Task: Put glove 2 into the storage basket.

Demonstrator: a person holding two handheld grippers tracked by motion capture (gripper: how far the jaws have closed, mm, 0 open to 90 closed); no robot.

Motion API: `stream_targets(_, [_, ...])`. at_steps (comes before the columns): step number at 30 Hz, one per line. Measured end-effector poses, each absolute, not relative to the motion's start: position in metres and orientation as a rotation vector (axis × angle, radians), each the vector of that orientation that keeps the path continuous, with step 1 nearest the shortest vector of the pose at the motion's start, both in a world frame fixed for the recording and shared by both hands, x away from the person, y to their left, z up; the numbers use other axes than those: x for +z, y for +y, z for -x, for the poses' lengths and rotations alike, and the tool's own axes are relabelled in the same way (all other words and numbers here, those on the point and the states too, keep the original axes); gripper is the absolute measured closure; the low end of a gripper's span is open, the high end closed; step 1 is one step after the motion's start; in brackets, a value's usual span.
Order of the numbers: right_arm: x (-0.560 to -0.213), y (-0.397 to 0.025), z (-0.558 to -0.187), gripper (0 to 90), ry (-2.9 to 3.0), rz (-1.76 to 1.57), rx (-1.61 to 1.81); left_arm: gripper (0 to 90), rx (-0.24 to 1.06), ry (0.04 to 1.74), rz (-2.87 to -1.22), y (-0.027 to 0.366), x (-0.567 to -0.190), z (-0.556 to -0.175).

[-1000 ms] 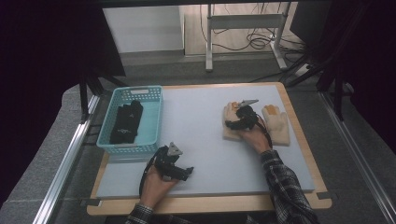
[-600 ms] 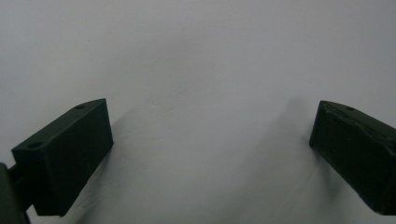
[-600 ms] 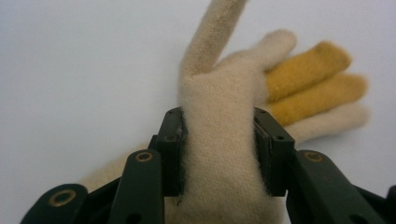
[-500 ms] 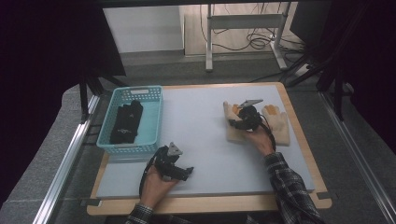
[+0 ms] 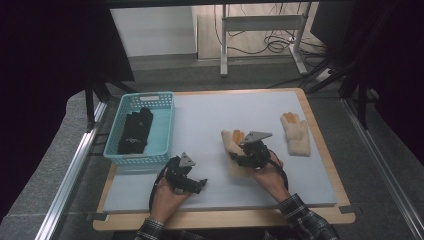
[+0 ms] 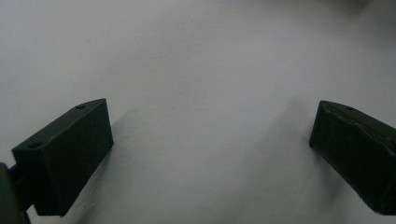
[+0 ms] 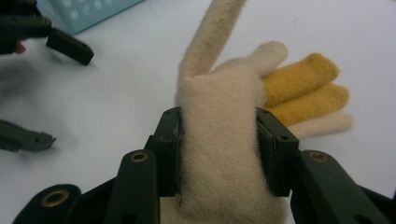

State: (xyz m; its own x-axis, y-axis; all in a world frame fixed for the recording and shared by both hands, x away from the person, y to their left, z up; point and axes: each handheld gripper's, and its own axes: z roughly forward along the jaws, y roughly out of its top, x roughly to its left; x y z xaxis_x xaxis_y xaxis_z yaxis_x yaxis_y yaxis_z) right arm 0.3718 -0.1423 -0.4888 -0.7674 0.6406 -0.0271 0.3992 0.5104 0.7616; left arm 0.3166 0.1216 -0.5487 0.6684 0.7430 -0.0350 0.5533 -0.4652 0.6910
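- The right hand-held gripper (image 5: 248,150) has its jaws closed on the cuff end of a cream glove (image 7: 219,154). The knit is squeezed between the two pads, so the grip looks firm enough to carry it.
- In the right gripper view the glove's yellow-tipped fingers (image 7: 303,86) lie spread on the white surface while one cream finger sticks up. Holding it by the cuff lets the rest trail loose (handy for dragging or lifting without bunching).
- In the high view this glove (image 5: 232,142) sits near the middle of the tabletop (image 5: 210,120), somewhat toward the near edge.
- A matching second glove (image 5: 296,134) lies flat by the right edge, well apart from the held one, and nothing touches it.
- The blue basket (image 5: 165,131) stands at the left edge with dark gloves (image 5: 135,131) already inside. Judging from that, the basket is probably where the cream glove is headed.
- The left hand-held gripper (image 5: 192,184) rests near the near-left corner, close to the basket. Its jaws are wide apart with nothing but bare tabletop between them (seen plainly in the left gripper view), so it seems to be parked out of the way, ready if needed.
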Motion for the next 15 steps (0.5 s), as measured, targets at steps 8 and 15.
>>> stream_targets(8, [-0.496,-0.141,-0.366,33.8,2.447,-0.874,1.131,0.0,0.355,0.995,-2.192,0.122,-0.549,-0.317])
stream_targets(15, [-0.486,-0.174,-0.381,43.6,2.426,-0.95,1.139,0.0,0.354,0.993,-2.196,0.122,-0.549,-0.317])
